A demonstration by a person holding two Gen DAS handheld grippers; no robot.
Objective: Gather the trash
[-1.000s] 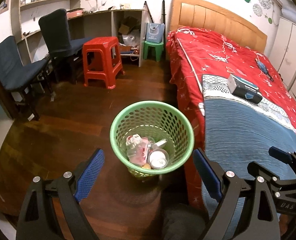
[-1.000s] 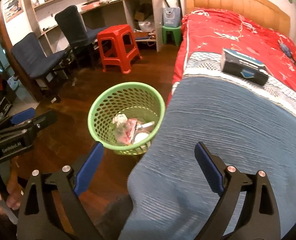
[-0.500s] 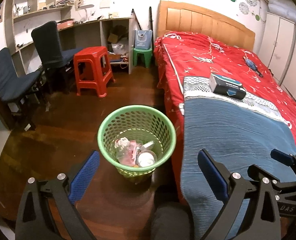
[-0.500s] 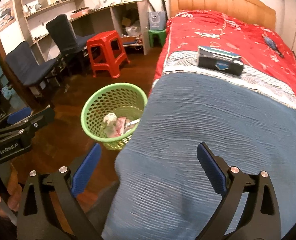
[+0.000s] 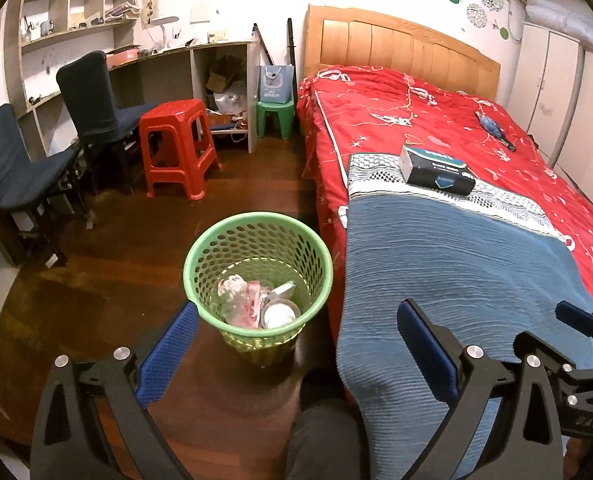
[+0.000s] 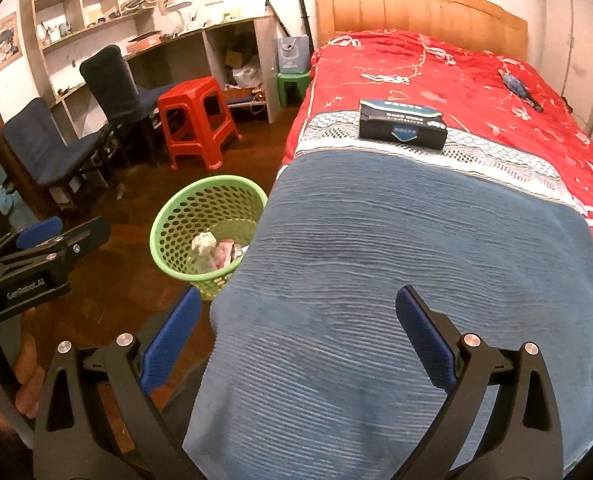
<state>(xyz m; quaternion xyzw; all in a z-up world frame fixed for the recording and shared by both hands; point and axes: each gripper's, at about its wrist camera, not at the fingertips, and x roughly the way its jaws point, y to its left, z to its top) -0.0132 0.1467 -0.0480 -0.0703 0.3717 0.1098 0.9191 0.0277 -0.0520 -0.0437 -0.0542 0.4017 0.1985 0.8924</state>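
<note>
Down on the wood floor, the green basket stands just beside the bed, with crumpled trash inside. From the right wrist view, the blue blanket hides part of the basket's rim. Both the left claw and the right claw are wide apart and hold nothing. A dark box lies on the bed; its small print is too blurry to read.

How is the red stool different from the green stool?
The red stool looks taller and wider than the green stool. The red stool's top is bare, while the green stool carries a pale blue bag. The red stool stands out on the floor; the green stool is tucked beside the bed. Both look like plastic.
</note>
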